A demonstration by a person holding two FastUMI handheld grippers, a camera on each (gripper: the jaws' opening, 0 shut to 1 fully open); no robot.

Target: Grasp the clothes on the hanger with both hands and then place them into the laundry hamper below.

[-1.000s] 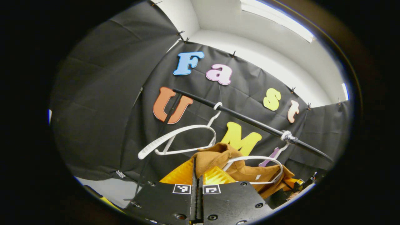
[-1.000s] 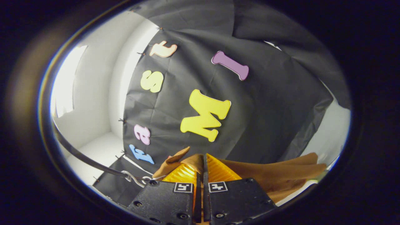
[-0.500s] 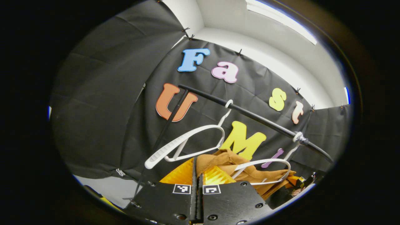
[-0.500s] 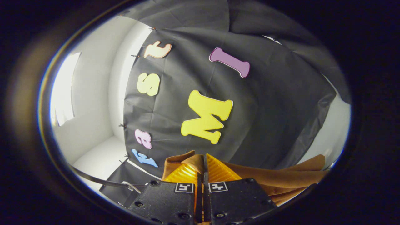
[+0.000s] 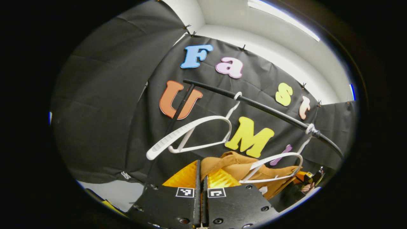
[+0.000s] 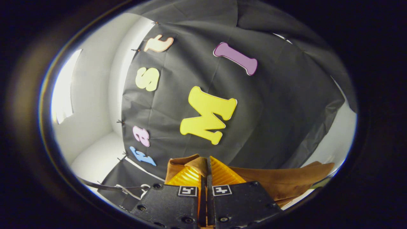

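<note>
Black rail [image 5: 264, 109] (tilted), two white hangers [image 5: 190, 135]

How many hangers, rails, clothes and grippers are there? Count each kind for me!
White hangers: 2
Black rail: 1
Brown garment: 1
Grippers: 2, the left gripper and the right gripper
Total: 6

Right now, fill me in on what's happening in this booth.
A person holds a tool in each hand, and both are clamped on a brown shirt. The left tool and the right tool each pinch a fold of it. A white hanger on the rail crosses the shirt; another hanger hangs bare.
</note>
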